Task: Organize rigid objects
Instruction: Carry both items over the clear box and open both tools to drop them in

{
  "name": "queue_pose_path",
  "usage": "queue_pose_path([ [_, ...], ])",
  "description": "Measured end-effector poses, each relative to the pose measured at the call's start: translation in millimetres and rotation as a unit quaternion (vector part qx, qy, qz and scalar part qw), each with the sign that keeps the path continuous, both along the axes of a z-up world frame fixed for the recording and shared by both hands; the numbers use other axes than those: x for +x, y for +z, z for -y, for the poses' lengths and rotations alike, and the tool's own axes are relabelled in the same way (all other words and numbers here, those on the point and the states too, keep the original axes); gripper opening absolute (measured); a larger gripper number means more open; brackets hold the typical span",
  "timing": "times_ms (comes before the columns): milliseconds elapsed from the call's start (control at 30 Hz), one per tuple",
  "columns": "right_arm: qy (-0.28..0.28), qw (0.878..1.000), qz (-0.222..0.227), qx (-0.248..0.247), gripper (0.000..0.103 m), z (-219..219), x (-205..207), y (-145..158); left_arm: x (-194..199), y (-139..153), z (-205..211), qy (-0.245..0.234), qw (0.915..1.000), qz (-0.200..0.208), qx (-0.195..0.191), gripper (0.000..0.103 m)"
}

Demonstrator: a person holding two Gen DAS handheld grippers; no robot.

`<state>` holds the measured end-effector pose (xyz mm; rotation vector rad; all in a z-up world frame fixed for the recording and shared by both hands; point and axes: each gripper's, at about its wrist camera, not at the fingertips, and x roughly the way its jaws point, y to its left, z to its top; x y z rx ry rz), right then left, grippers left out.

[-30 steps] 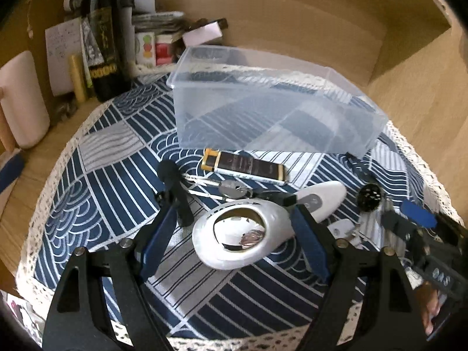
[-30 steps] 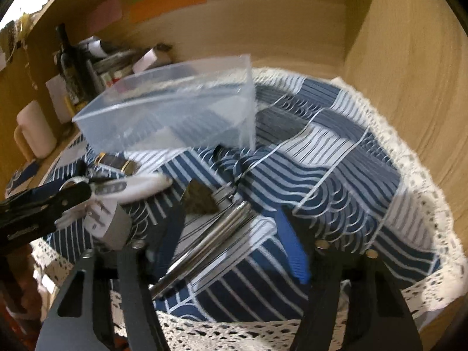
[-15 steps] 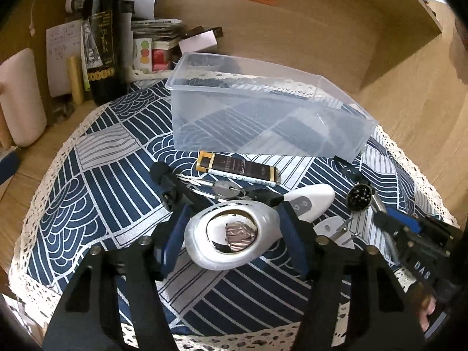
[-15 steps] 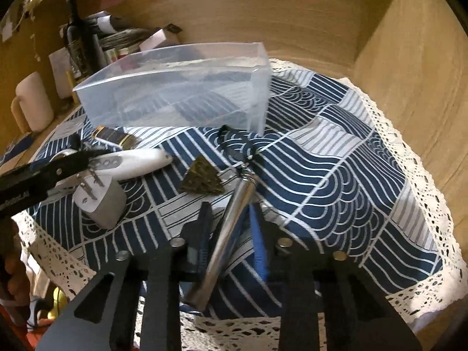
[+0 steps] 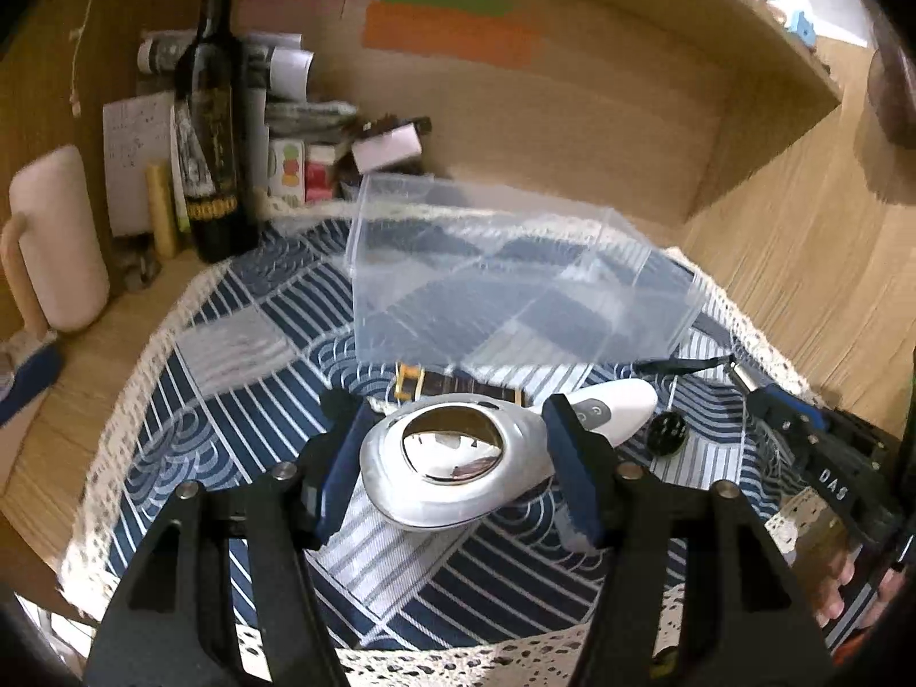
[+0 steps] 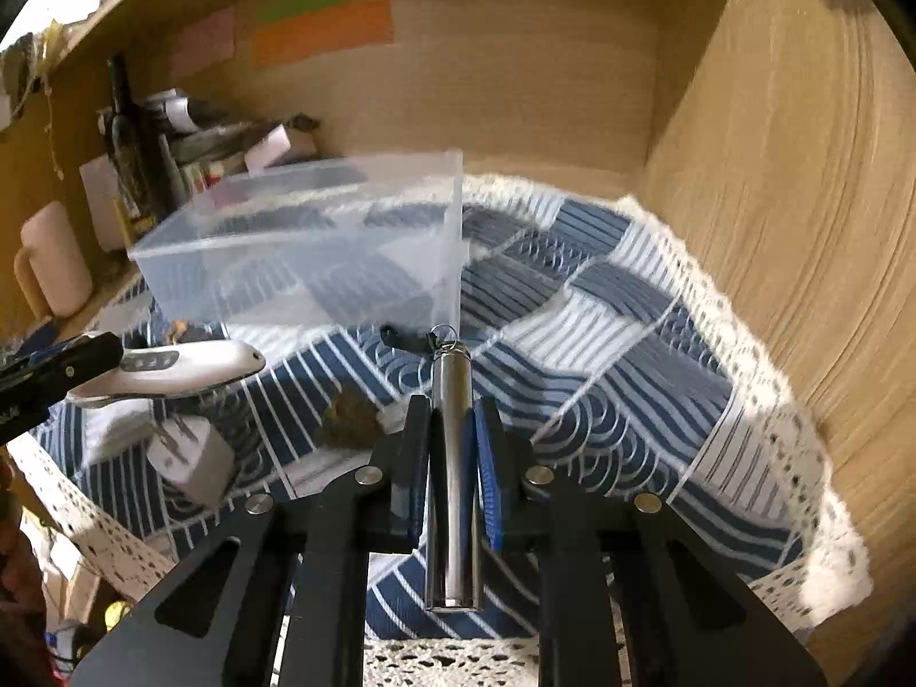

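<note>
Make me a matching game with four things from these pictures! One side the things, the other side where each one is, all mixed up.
Things:
1. silver tube
2. white handheld device
3. clear plastic box
4. white plug

Places:
A. lying on the cloth, below the white handheld device in the right wrist view
B. gripped by the left gripper
C. standing open on the blue patterned cloth, nothing visible inside
D. gripped by the right gripper

Pairs: 1-D, 2-B, 3-C, 4-A

White oval device [image 5: 458, 472] with mirrored dish, lifted above cloth; steel cylinder [image 6: 452, 458] pointing at clear bin [image 6: 303, 252].
</note>
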<state>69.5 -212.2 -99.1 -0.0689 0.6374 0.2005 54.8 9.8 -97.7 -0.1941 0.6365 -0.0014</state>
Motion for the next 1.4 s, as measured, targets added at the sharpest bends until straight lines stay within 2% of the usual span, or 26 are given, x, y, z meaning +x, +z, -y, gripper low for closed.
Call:
queue_pose_path([
  [200,0.018,0.998,0.053,0.027,0.014,-2.8,4.3,35.9,8.8,26.5,-10.1,0.008,0.9996,0.028,0.003,0.061],
  [333,0.03,0.996,0.085,0.028,0.014,-11.9,11.3,58.3,19.9,41.5,-18.7,0.009,0.999,0.044,0.006,0.061],
  [600,0.061,0.992,0.112,0.026,0.014,-32.9,44.1,88.0,61.7,63.2,-33.3,0.018,0.9986,0.042,0.027,0.061],
  [833,0.082,0.993,0.077,0.021,0.014,-46.6,92.0,80.9,108.8,55.3,-28.1,0.0,0.9984,0.003,0.056,0.061],
  [1100,0.09,0.996,0.0,-0.022,0.014,-64.4,144.6,39.1,148.3,24.1,-8.0,-0.026,0.9947,-0.047,0.088,0.061],
  [1300,0.097,0.993,-0.044,-0.048,0.014,-71.7,161.9,10.4,164.3,8.1,-1.2,-0.03,0.9919,-0.067,0.104,0.061],
  [1400,0.103,0.992,-0.05,-0.06,0.014,-74.7,162.9,4.4,168.5,3.0,0.1,-0.032,0.9905,-0.075,0.11,0.061],
])
